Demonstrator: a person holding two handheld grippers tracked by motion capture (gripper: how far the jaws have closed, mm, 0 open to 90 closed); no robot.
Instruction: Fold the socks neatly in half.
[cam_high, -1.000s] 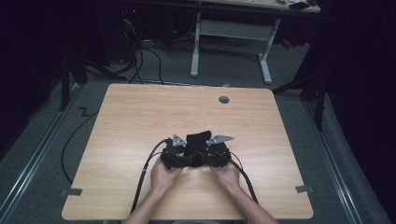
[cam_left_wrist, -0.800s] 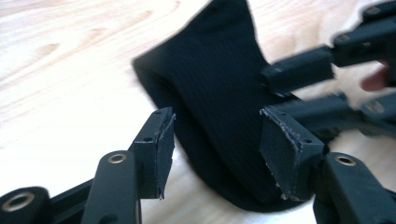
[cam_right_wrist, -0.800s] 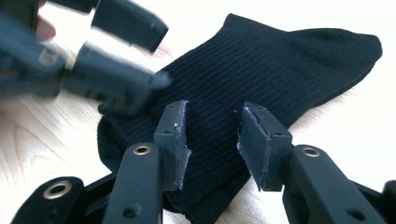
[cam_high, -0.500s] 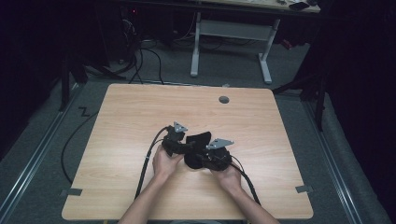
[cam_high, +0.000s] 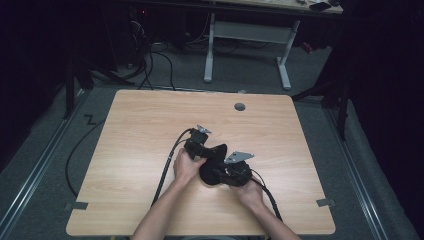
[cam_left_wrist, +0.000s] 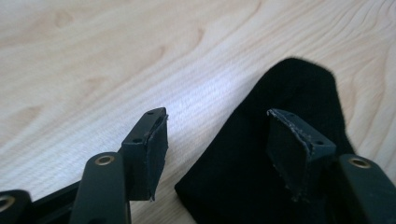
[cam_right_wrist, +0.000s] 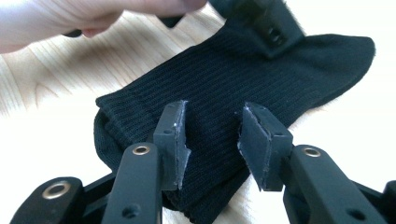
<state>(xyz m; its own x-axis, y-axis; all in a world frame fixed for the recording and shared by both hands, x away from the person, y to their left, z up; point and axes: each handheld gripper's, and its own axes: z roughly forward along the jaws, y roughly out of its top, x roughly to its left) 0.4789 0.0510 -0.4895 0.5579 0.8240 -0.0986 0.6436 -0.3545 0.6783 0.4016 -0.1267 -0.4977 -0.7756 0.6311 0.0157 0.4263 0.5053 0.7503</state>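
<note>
- Sock (cam_right_wrist: 243, 84) lies flat on the wooden table (cam_high: 150, 130), black and ribbed, folded on itself, just ahead of both claws and between the two hands.
- Left gripper (cam_left_wrist: 217, 140): jaws have just been opening and now stand wide; no pad presses on cloth. One pad hangs over bare wood, the other over the sock's edge, so we read this as a release.
- Right gripper (cam_right_wrist: 212, 142): jaws parted, poised just above the ribbed cloth near its thick folded end. We see a gap between the pads and nothing pinched.
- Step in hand, as we judge it: regrasping to go on folding or smoothing the sock.
- For a clean grip we bring the pads down astride one edge, taking all layers together, not the top layer alone.
- We keep the left gripper clear of the cloth so it does not drag the fold open.
</note>
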